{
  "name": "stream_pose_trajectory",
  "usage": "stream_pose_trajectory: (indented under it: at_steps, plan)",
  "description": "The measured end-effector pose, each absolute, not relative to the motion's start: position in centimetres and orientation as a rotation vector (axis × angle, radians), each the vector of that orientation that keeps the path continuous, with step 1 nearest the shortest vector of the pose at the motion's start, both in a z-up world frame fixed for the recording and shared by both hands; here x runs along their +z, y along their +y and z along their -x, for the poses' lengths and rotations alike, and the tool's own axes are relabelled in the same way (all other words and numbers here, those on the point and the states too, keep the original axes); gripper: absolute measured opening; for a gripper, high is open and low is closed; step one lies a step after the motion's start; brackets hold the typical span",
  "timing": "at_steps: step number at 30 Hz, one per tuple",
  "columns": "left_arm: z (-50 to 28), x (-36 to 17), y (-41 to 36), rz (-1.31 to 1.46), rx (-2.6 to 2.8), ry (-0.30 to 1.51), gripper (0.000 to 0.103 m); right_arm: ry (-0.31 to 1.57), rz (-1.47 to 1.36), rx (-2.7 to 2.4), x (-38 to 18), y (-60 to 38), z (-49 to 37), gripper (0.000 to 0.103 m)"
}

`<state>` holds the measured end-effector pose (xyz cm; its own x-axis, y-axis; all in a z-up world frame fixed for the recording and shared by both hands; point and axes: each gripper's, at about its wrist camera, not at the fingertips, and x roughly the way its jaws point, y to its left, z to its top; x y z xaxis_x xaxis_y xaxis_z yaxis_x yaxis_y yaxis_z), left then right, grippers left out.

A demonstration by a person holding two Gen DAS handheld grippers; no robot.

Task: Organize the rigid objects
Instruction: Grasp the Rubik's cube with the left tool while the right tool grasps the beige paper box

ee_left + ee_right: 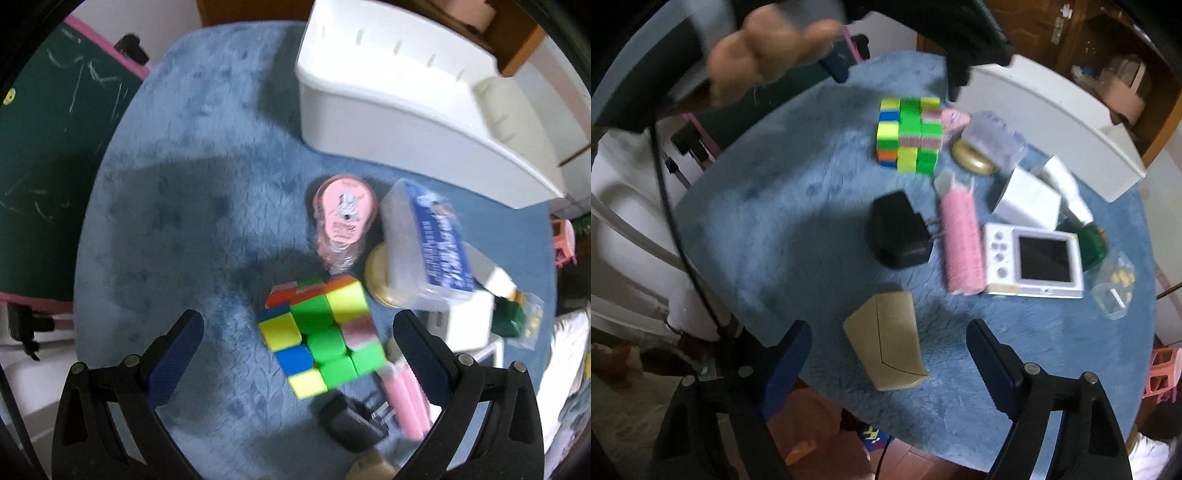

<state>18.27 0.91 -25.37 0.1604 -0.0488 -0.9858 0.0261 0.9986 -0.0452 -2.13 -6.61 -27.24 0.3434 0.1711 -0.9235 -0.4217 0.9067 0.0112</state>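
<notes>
The left gripper [297, 341] is hanging above the blue mat [177, 206] with its jaws spread wide and gripping nothing. The puzzle cube [319, 332] is sitting between the two fingers and a little ahead of them, apparently resting on the mat rather than held. From the cube, a pink tape dispenser [343, 218] is lying at twelve o'clock, a clear box with a blue label [428, 247] at two o'clock, and the white bin [406, 92] further off at one o'clock.

The right gripper [888, 354] is also standing wide open and empty, hovering over a tan cardboard piece [886, 339] near the mat's edge. In its view the cube [910, 134] is well apart at twelve o'clock.

The cube is looking stiff and light, with smooth, probably slippery plastic faces. Its layers may twist, so the best hold seems to be two opposite flat faces at mid-height, squarely, not on corners.
</notes>
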Motion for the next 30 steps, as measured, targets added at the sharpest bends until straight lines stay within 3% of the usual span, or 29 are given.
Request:
stream_pose_trajectory:
  at_steps: [4, 8, 12, 15, 20, 30]
  plan:
    - [-18.6, -27.6, 1.2, 0.060, -0.011, 1.447, 0.094, 1.166, 0.263, 0.409, -28.3, -6.6, 2.3, 0.079]
    - [-18.8, -28.7, 1.9, 0.146, -0.019, 1.476, 0.087, 1.188, 0.266, 0.432, -29.1, -6.6, 2.2, 0.066]
    - [-18.8, -29.5, 2.3, 0.191, -0.072, 1.478, 0.062, 1.189, 0.286, 0.444, -30.0, -6.3, 2.1, 0.058]
    - [-18.6, -29.3, 2.1, 0.146, -0.078, 1.455, 0.061, 1.175, 0.293, 0.461, -30.0, -6.1, 2.3, 0.047]
    - [-17.5, -27.2, 2.4, 0.054, -0.053, 1.412, 0.060, 1.187, 0.297, 0.470, -29.7, -6.3, 2.1, 0.047]
    - [-14.4, -12.1, 1.7, -0.054, -0.237, 1.172, 0.061, 1.193, 0.178, 0.402, -22.8, -9.1, -0.5, 0.047]
